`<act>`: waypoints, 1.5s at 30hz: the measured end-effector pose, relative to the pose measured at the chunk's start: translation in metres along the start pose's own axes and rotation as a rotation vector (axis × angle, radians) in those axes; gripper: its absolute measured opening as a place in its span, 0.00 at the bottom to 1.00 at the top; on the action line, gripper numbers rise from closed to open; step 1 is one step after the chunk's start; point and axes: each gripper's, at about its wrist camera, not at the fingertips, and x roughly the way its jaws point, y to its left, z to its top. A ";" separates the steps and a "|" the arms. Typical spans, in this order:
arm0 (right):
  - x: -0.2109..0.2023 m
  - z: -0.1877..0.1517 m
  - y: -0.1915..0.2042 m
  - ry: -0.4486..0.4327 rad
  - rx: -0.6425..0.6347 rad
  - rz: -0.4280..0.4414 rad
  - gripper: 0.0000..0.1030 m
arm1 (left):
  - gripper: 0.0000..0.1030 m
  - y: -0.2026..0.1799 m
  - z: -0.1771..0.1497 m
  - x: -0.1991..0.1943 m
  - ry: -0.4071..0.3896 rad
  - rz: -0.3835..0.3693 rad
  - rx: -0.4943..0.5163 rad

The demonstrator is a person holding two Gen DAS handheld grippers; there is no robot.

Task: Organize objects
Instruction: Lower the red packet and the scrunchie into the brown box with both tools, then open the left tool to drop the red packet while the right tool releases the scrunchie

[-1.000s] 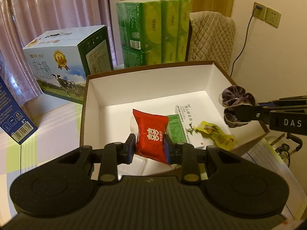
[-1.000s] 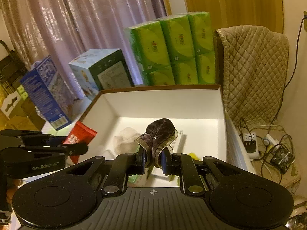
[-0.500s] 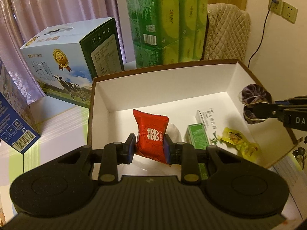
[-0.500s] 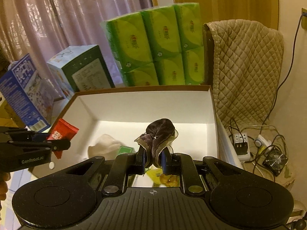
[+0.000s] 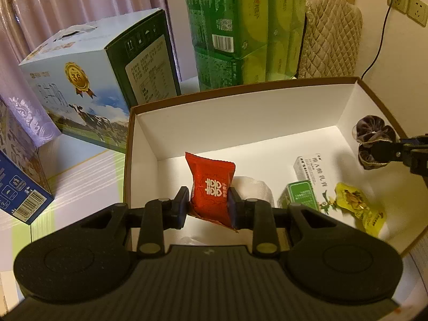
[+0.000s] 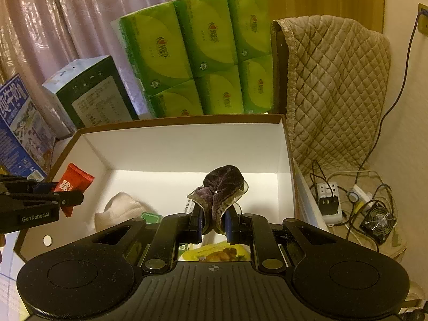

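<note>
A red snack packet (image 5: pixel 211 187) is pinched in the left tongs (image 5: pixel 210 206) above the open white box (image 5: pixel 240 112) — a dark scrunchie (image 6: pixel 223 187) is gripped by the right tongs (image 6: pixel 213 223) over the box's right side; green tissue packs (image 6: pixel 198 53) are seen beyond.

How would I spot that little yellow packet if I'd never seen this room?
Find the big white box with a brown rim, in front of the green tissue packs. On its floor, at the right end near the front, lies the yellow packet, just right of a small green box. It is the only yellow thing there, crinkly and flat, and no claw holds it.
</note>
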 end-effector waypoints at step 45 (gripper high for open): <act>0.005 0.022 -0.019 -0.112 0.067 -0.038 0.63 | 0.68 0.012 0.018 0.014 -0.019 0.033 -0.020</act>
